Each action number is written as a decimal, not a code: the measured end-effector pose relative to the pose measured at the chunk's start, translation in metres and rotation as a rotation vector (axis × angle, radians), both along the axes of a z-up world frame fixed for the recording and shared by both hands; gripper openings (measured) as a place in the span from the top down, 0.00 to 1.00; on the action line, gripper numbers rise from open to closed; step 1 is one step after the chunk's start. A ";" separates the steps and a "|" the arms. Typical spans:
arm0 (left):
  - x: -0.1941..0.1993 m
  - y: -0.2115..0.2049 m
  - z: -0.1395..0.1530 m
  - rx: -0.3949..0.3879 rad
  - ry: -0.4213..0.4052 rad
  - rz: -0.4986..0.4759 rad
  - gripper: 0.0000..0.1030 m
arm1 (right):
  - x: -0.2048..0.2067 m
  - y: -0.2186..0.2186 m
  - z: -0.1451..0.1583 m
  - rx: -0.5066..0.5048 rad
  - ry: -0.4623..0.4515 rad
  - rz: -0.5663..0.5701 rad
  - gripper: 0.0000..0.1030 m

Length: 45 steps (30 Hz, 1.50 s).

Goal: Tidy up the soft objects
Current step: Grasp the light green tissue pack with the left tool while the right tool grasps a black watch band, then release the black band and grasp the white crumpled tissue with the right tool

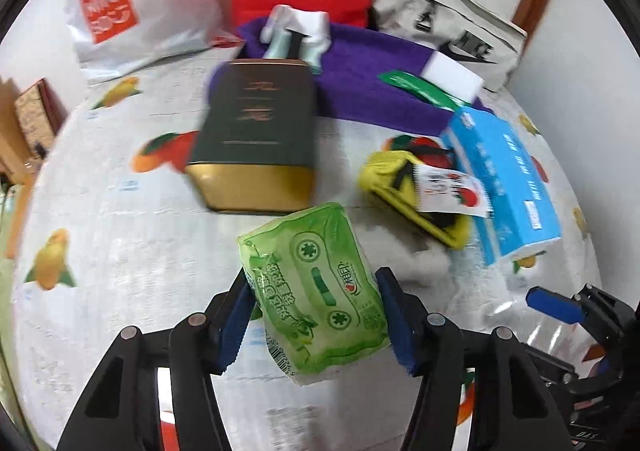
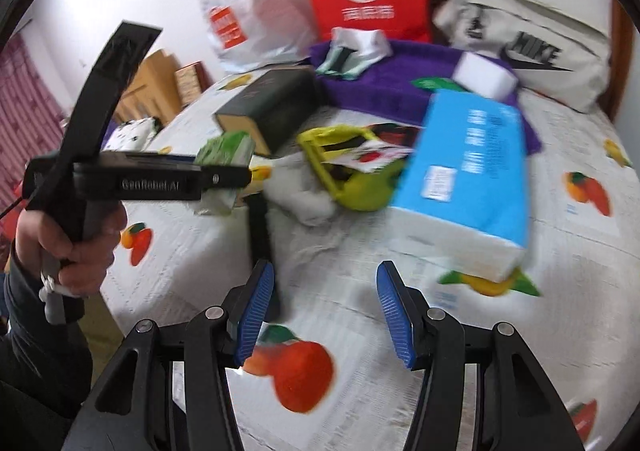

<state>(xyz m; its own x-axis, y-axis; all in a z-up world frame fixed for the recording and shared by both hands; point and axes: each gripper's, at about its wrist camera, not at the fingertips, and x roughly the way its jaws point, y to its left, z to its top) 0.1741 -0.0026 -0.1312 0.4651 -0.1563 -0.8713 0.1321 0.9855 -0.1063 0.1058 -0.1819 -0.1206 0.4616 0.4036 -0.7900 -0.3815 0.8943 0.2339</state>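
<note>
Green tissue pack point(image 1: 316, 291) sits pinched between the blue pads of your left hand-held gripper point(image 1: 316, 315), hanging just above the fruit-print bed point(image 1: 120, 251). Grip looks a bit corner-heavy, so I'd keep the squeeze gentle but steady while you carry it. Your right hand-held gripper point(image 2: 326, 305) is spread with nothing in it, near the blue tissue pack point(image 2: 464, 179). That's probably next.

Black gripper frames, blue ribbed fingers point(image 2: 256, 307), silver screws, dark sleeve point(image 2: 36, 331)

Fruit-print bed point(image 2: 400, 351) under purple towel point(image 1: 376, 91)
</note>
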 end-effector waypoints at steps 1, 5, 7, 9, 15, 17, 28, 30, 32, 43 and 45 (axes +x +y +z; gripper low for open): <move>-0.002 0.008 0.000 0.006 0.000 0.018 0.44 | 0.001 0.005 -0.003 0.001 0.003 0.014 0.48; -0.007 0.034 -0.004 -0.002 0.011 0.066 0.44 | 0.007 0.028 -0.016 0.000 0.026 0.081 0.48; -0.009 0.043 -0.007 -0.009 0.012 0.081 0.44 | 0.008 0.040 -0.020 -0.018 0.021 0.111 0.49; -0.010 0.048 -0.011 -0.020 0.017 0.098 0.43 | 0.009 0.048 -0.021 -0.036 0.009 0.134 0.52; -0.013 0.057 -0.024 -0.054 0.045 0.109 0.43 | 0.015 0.072 -0.034 -0.145 -0.016 0.192 0.79; -0.012 0.058 -0.027 -0.061 0.052 0.110 0.43 | 0.017 0.076 -0.032 -0.160 -0.021 0.205 0.80; -0.012 0.067 -0.031 -0.108 0.056 0.103 0.43 | 0.025 0.088 -0.033 -0.187 0.025 0.229 0.73; -0.012 0.067 -0.031 -0.108 0.055 0.103 0.43 | 0.027 0.093 -0.034 -0.200 0.006 0.230 0.73; -0.012 0.067 -0.031 -0.107 0.053 0.099 0.43 | 0.026 0.096 -0.035 -0.212 -0.025 0.245 0.80; -0.019 0.059 -0.026 -0.097 0.037 0.081 0.43 | -0.002 0.059 0.004 -0.113 -0.033 0.169 0.80; -0.021 0.056 -0.026 -0.089 0.039 0.072 0.43 | -0.012 0.046 0.006 -0.113 -0.032 0.137 0.80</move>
